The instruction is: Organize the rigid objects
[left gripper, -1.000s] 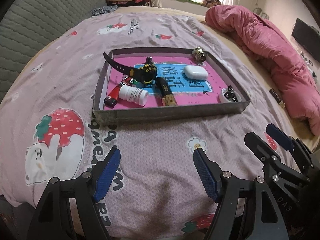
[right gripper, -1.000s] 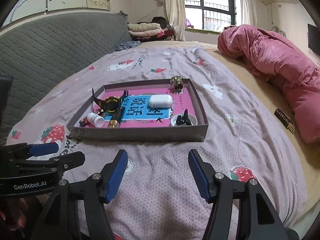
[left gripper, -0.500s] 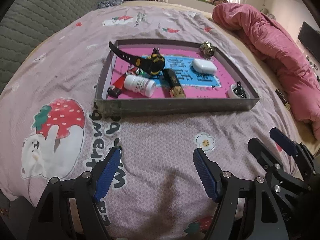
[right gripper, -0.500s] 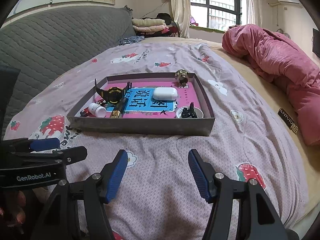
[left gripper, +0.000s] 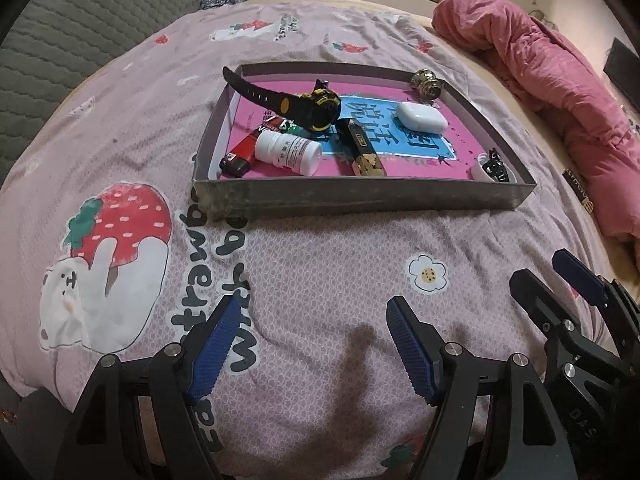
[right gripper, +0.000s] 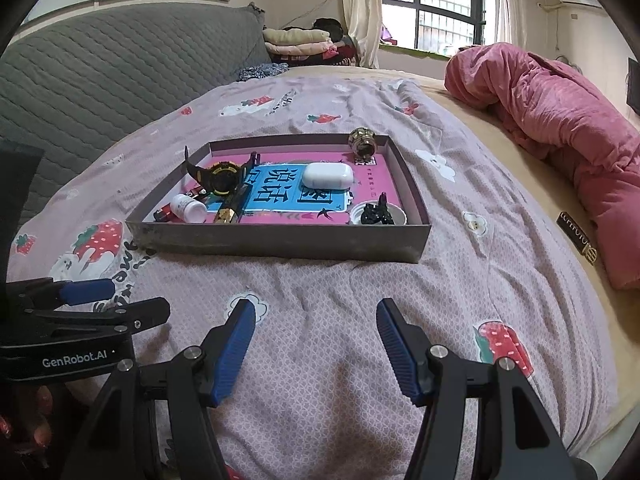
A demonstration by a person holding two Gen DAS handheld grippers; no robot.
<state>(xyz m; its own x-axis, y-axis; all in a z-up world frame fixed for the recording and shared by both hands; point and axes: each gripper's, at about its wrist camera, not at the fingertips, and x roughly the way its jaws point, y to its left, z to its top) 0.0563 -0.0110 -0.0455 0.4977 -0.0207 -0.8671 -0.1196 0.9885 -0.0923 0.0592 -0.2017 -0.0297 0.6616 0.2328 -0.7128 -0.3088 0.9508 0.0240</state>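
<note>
A shallow grey box [left gripper: 360,196] [right gripper: 280,242] with a pink floor lies on the bed. In it are a black and yellow watch [left gripper: 308,106] [right gripper: 222,176], a white pill bottle [left gripper: 288,152] [right gripper: 188,208], a red lighter [left gripper: 240,156], a black and gold lighter [left gripper: 362,148] [right gripper: 232,206], a white earbud case [left gripper: 420,117] [right gripper: 328,175], a brass knob [left gripper: 427,82] [right gripper: 362,142] and a white cap with black clips [left gripper: 492,168] [right gripper: 378,214]. My left gripper [left gripper: 314,320] and right gripper [right gripper: 316,316] are open and empty above the bedspread, short of the box.
A pink quilt [left gripper: 552,92] [right gripper: 560,132] lies bunched along the right side. A grey padded headboard [right gripper: 120,68] stands on the left. Folded clothes [right gripper: 298,40] sit at the far end. A small dark label [right gripper: 578,238] lies near the right edge.
Both grippers have moved forward toward the box, which now looks larger and nearer. Both stay open and empty. The objects in the box have not moved.
</note>
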